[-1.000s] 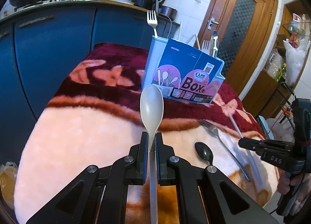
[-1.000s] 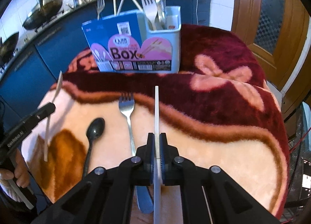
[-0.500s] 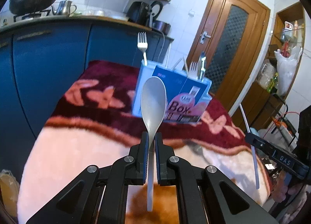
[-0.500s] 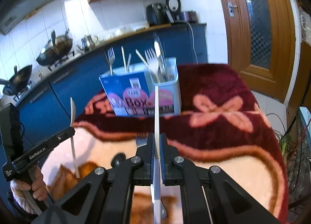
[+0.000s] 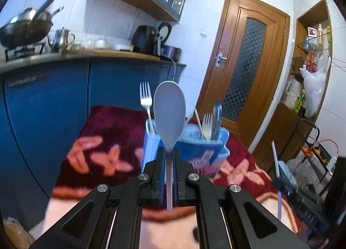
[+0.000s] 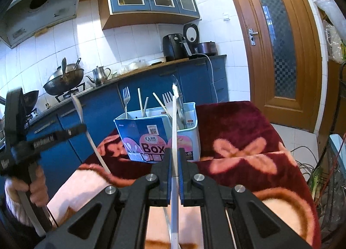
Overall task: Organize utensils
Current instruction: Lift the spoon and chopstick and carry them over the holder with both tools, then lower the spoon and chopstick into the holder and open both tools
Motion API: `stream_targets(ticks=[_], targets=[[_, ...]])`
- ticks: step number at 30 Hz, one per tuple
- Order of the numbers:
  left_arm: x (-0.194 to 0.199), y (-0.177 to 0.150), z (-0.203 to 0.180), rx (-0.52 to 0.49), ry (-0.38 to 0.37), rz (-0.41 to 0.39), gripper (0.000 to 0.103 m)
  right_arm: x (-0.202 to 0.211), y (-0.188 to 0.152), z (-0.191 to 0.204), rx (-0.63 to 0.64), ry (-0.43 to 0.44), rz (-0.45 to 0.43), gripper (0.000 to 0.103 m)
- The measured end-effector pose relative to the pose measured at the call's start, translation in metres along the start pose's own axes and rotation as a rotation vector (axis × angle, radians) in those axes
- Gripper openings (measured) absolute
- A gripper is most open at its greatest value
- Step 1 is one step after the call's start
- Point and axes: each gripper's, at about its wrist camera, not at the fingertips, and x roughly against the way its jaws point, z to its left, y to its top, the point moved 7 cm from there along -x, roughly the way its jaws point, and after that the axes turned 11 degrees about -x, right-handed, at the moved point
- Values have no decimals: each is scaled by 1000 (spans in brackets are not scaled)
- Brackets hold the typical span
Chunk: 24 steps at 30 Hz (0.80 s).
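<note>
My left gripper is shut on the handle of a white plastic spoon, bowl upward, lifted above the blanket in front of the blue-and-white utensil holder. My right gripper is shut on a thin white chopstick that points up toward the utensil holder. The holder has forks, chopsticks and a knife standing in it. In the right wrist view the left gripper appears at the left with the spoon edge-on. In the left wrist view the right gripper shows at the right edge.
The holder stands on a red and pink flowered blanket over the table. Blue cabinets with a wok and kettle on the counter run behind. A wooden door and a cluttered wire rack lie to the right.
Both grippers have risen off the blanket with their utensils and tilted up. The fork and black spoon lying on the blanket have dropped out of sight below them.
</note>
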Motion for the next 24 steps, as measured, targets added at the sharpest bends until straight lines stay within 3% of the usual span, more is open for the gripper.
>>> stream_targets(ticks=[6, 15, 21, 24], targets=[[-5, 46, 3, -51, 46, -73, 6, -4, 0, -7, -19, 2, 2, 6], [-40, 92, 18, -36, 94, -146, 6, -12, -4, -22, -53, -9, 15, 6], [-74, 78, 19, -23, 102, -128, 6, -19, -2, -32, -68, -24, 22, 7], [-94, 58, 21, -18, 103, -73, 6, -21, 3, -33, -60, -28, 21, 6]])
